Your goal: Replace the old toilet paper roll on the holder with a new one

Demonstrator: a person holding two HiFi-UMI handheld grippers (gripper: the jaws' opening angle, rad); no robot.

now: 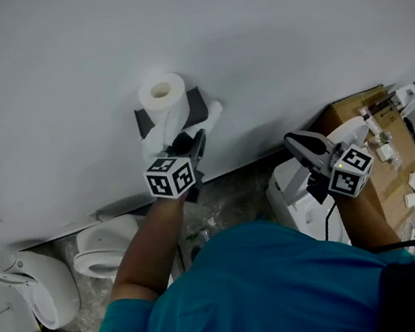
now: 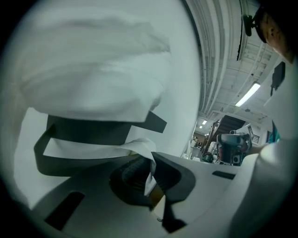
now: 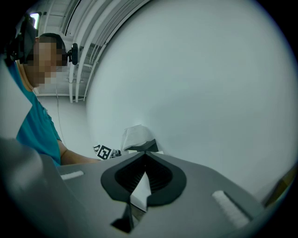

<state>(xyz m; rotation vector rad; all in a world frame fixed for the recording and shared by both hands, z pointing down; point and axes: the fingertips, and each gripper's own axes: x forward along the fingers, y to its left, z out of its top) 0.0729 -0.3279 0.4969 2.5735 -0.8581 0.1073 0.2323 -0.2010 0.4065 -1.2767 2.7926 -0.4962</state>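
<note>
On the wall (image 1: 286,28) ahead of the person, the roll (image 1: 162,91) is sitting on end on top of the dark holder (image 1: 198,104), its core facing up. The left gripper (image 1: 194,143) is reaching in just below it, jaws shut tight and pinching the loose tail (image 2: 139,148) hanging down over the holder's front. The right gripper (image 1: 300,142) is hanging well off to the side, away from the holder. Its jaws are pressed together with a white sliver between them, possibly a scrap of paper, though I am not making it out clearly.

Trouble is likely coming from that grip on the tail alone. A pull on thin sheet is more likely to be tearing it or spinning off more paper than lifting the roll free. A sideways tug could also be tipping the roll off the holder's edge and down toward the floor, since nothing is steadying it.

As for the roll, it is looking white and thick, with plenty of paper around a pale core. The outer wraps are sitting slack and rumpled, and the tail is creasing where the jaws are biting it.
</note>
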